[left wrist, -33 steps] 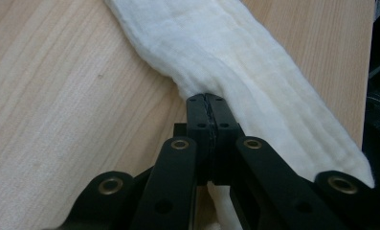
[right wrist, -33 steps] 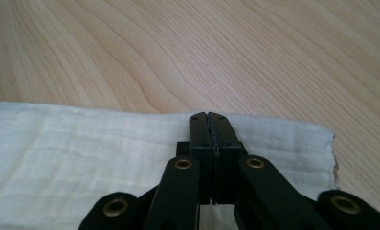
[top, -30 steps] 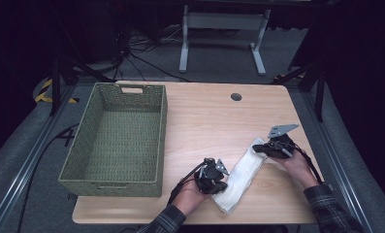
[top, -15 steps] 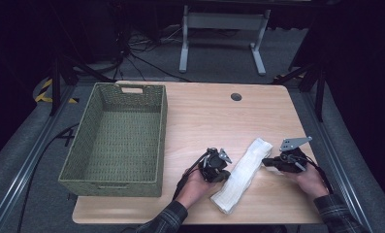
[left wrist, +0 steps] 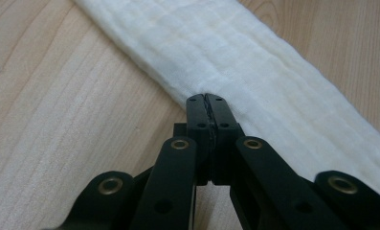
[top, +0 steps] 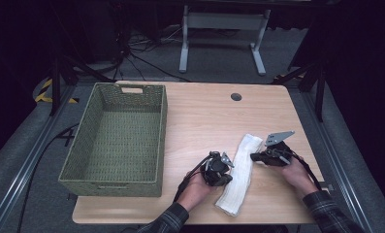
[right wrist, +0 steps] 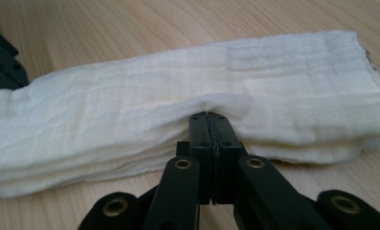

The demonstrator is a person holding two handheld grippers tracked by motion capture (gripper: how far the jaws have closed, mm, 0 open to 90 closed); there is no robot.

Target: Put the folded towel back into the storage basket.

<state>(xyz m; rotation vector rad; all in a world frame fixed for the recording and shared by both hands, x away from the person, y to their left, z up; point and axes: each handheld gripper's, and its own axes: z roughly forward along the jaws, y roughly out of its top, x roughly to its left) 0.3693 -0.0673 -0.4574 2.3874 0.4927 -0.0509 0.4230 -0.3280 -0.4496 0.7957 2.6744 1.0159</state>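
While the high view is showing the folded cloth [top: 239, 172] lying near the table's [top: 204, 121] front edge, right of the basket [top: 117, 138], the left gripper [top: 225, 171] and right gripper [top: 254, 157] are flanking it. Left gripper view: jaws fully closed, tips touching the cloth's edge, gripping nothing. Right gripper view: jaws closed, nudging the opposite edge. Judgement: keep tips low and push evenly.

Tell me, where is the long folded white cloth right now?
In the high view, the long folded white cloth lies on the wooden table near its front edge, between the left gripper and right gripper, right of the green woven basket.
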